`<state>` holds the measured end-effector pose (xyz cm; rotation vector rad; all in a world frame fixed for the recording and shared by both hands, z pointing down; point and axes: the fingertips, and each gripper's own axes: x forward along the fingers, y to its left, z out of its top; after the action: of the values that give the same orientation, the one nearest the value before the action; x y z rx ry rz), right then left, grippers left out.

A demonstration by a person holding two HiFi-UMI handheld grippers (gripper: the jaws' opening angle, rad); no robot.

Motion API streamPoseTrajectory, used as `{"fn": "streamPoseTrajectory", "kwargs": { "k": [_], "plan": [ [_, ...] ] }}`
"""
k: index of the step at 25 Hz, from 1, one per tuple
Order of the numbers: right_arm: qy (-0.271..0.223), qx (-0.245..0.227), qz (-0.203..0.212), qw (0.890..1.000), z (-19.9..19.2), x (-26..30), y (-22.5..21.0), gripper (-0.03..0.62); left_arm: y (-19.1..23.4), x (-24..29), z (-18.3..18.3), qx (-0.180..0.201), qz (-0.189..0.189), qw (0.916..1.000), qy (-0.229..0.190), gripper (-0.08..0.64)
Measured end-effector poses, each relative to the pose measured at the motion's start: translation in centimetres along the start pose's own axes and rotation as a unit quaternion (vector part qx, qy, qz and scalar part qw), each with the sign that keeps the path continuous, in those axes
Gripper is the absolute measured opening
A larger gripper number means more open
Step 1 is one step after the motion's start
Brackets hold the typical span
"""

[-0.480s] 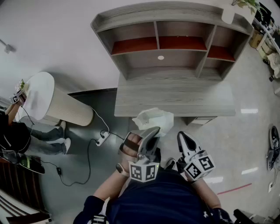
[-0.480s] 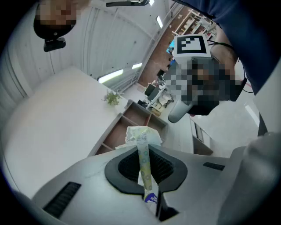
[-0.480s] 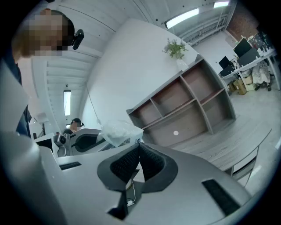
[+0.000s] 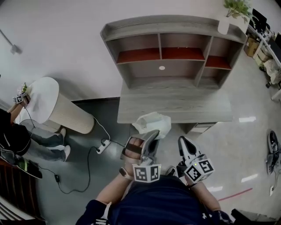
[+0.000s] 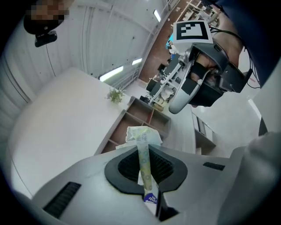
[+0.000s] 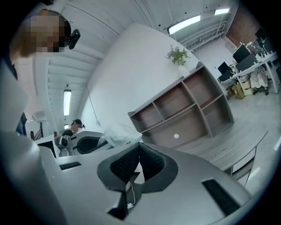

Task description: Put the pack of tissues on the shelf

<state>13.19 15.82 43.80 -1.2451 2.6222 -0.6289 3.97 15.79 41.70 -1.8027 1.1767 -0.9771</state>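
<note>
The left gripper [image 5: 144, 153] was clamped shut on the pack of tissues [image 5: 140, 133]. In the left gripper view a thin, flattened strip of the pack's printed wrapper ran down between the two dark pads, pinched there, and the crumpled bulk of the pack stood out beyond the jaw tips. From the head view the pack hung at the end of that gripper, in the air, overlapping the near edge of the grey wooden desk top [image 4: 175, 105]. It was on none of the levels of the shelf [image 4: 175, 66], which rose at the back of that top with open compartments and red-brown boards in the upper row.

The right gripper [image 6: 139, 147] was held just beside the left one, to its right and touching nothing. Its pads met at the tips and there was nothing between them.

A potted plant [image 4: 237, 8] stood on the top right corner of the shelf. Well off to the left was a round white table [image 4: 40, 99], with a person [image 4: 13, 136] beside it
</note>
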Motion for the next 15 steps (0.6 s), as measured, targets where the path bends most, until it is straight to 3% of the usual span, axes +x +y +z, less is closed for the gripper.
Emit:
{"fn": "streamPoseTrajectory", "kwargs": {
  "k": [7, 12, 15],
  "plan": [
    [-0.013, -0.012, 0.005, 1.0, 1.1, 2.6, 2.6, 0.011, 2.7, 0.4, -3.1, 0.013, 0.019, 0.9997, 0.0, 0.028],
    [-0.012, -0.026, -0.005, 1.0, 0.9, 4.9, 3.8, 0.011, 5.0, 1.2, -6.2, -0.018, 0.022, 0.9996, -0.008, 0.028],
    [-0.016, -0.035, -0.025, 0.999, 1.0, 6.1, 4.2, 0.011, 6.1, 1.6, -8.5, -0.013, 0.026, 0.9995, -0.011, 0.028]
  ]
}}
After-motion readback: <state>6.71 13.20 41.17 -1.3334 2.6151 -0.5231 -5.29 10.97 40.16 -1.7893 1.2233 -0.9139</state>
